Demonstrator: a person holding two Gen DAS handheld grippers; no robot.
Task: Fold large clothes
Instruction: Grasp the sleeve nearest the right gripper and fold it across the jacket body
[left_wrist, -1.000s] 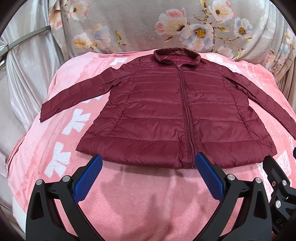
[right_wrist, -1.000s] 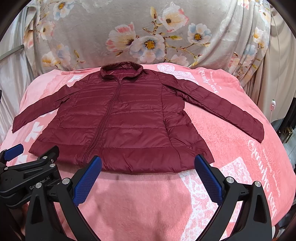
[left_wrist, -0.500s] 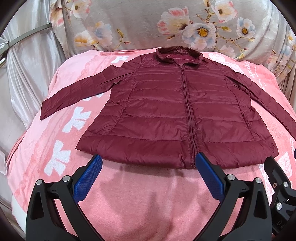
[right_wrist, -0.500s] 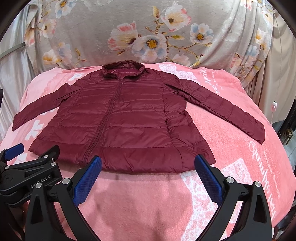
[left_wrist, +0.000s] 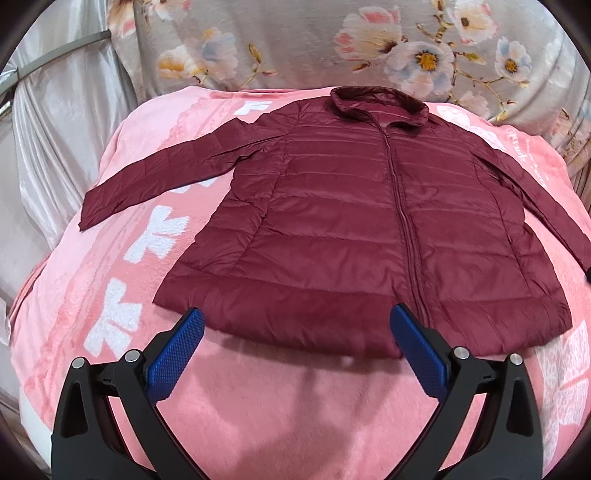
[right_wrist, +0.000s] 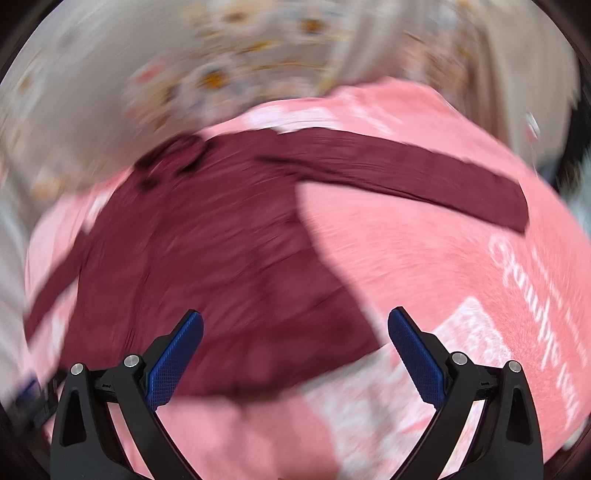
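Left tool (left_wrist: 295, 332) and right tool (right_wrist: 295, 332) were both spread wide, holding nothing, above the jacket (left_wrist: 362, 229) hem.

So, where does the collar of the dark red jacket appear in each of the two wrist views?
Left wrist: the collar sits top centre, slightly right, at the far edge of the pink blanket.
Right wrist: the collar appears blurred, upper left of centre.
Shared landmark: the jacket's sleeve stretched to the right.

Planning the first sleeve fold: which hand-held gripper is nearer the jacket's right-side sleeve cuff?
Right hand-held gripper: cuff ahead, to its right. Left hand-held gripper faces the hem, cuff out of view.
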